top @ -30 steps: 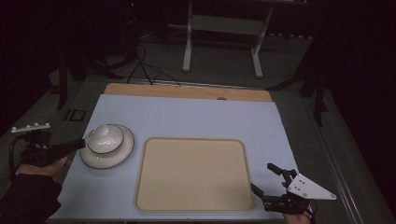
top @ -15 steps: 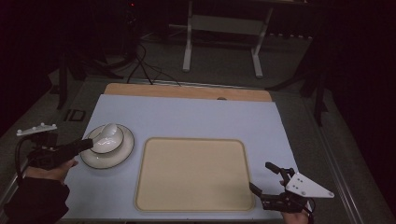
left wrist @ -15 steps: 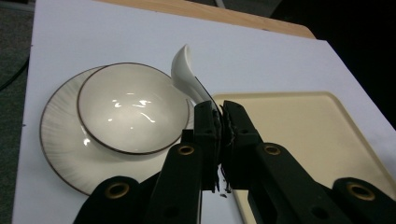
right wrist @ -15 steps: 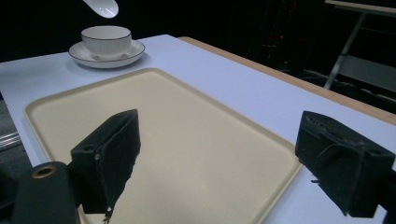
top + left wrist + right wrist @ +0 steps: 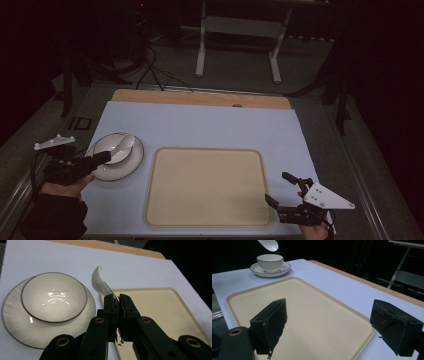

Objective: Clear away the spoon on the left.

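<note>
A white bowl point(image 5: 111, 148) with a dark rim sits on a matching plate point(image 5: 120, 170) at the table's left. My left gripper point(image 5: 105, 158) is shut on the handle of a white spoon point(image 5: 122, 143), which hangs above the bowl. In the left gripper view the spoon point(image 5: 99, 283) sticks up from the shut jaws, with the bowl point(image 5: 53, 297) and plate point(image 5: 15, 322) to its left. A beige tray point(image 5: 207, 185) lies in the middle. My right gripper point(image 5: 281, 189) stands open at the tray's near right corner, with nothing in it. The right gripper view shows the tray point(image 5: 312, 315), bowl point(image 5: 270, 262) and spoon point(image 5: 268, 244).
A pale blue mat point(image 5: 210, 125) covers the table, with a wooden strip point(image 5: 200, 97) along the far edge. Beyond it are a dark floor, cables and a white stand point(image 5: 240, 30).
My left gripper has lifted the spoon out of the bowl and drawn back a little toward the person. The right gripper has barely moved.
</note>
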